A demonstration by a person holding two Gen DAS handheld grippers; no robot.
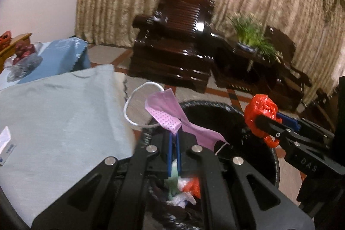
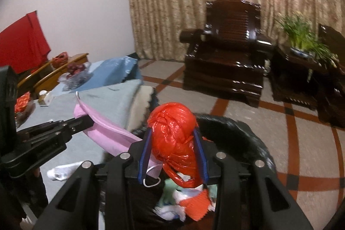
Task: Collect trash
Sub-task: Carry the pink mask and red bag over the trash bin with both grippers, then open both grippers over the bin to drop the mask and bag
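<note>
Your left gripper [image 1: 174,139] pinches the pink mask [image 1: 170,113] over the black bin [image 1: 254,120]; at three o'clock your right gripper [image 2: 173,143] squeezes the red bag [image 2: 174,128]. Only the right view shows white scrap [image 2: 62,171] on the table [image 2: 86,148].

Bin mouth [image 2: 248,133] open below (table edge [image 1: 120,100] close at left).

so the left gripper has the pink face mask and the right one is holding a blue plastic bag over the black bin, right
Not quite: the bag is red, not blue. The right wrist view shows the right gripper shut on a balled-up red plastic bag. The rest holds: the left gripper pinches the pink face mask, both over the black bin.
</note>
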